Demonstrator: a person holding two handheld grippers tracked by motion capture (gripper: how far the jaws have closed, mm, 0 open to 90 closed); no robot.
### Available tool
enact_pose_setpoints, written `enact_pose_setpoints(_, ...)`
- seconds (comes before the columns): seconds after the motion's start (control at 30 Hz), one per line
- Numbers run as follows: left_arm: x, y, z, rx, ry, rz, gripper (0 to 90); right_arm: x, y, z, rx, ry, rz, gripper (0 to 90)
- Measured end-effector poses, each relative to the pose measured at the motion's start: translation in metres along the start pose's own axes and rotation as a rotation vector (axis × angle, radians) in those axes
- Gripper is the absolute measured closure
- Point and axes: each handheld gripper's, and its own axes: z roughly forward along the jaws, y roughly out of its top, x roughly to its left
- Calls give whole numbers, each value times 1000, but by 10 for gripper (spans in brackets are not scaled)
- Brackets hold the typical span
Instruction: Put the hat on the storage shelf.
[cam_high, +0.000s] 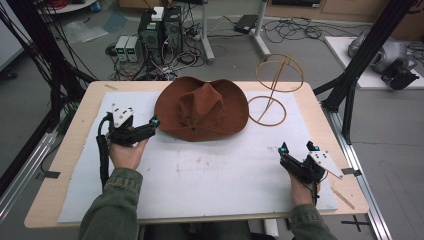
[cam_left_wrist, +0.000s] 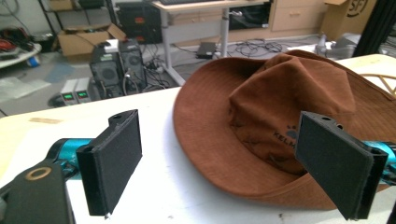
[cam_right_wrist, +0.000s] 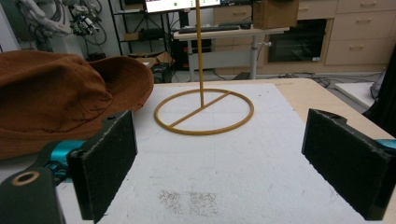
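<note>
Brown wide-brimmed hat (cam_high: 202, 110) lies crown up on the far middle of the surface (cam_high: 65, 150), on the white sheet (cam_high: 220, 175) that covers most of the pale wooden top. Its brim is an oval whose long axis runs left to right across the surface, both side edges curled upward; the pinched crown runs roughly front to back.

At the left, the left hand-held gripper (cam_high: 154, 121) rests on the sheet just beside the hat's left brim edge, held in the person's left hand (cam_high: 125, 150). Its jaws stand wide apart and released, holding nothing; in the left gripper view the hat (cam_left_wrist: 280, 126) lies across the gap between them, its brim close to the right-hand jaw.

Right of the hat, just beside its brim, stands a yellow wire hat stand (cam_high: 272, 90): a ring base flat on the sheet, a thin upright rod and a round hoop on top. The right gripper view shows that ring base (cam_right_wrist: 204, 112) ahead.

At the near right, the right hand-held gripper (cam_high: 298, 147) rests on the sheet, well apart from hat and stand, jaws wide open and empty.

Beyond the surface, the grey floor carries computer towers (cam_high: 160, 30), tangled cables and desk legs; black frame posts stand at both sides.
</note>
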Motion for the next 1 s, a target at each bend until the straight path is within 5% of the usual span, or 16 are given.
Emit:
enact_pose_setpoints(0.4, -21, -4, 43, 128, -35, 43, 153, -2, 0, 2, -3, 0, 0, 95)
enact_pose_setpoints(0.6, -35, -3, 59, 139, -68, 6, 153, -2, 1, 1, -3, 3, 8, 95)
enact_pose_setpoints(1.0, -63, 3, 82, 195, -119, 16, 155, -3, 1, 1, -3, 2, 17, 95)
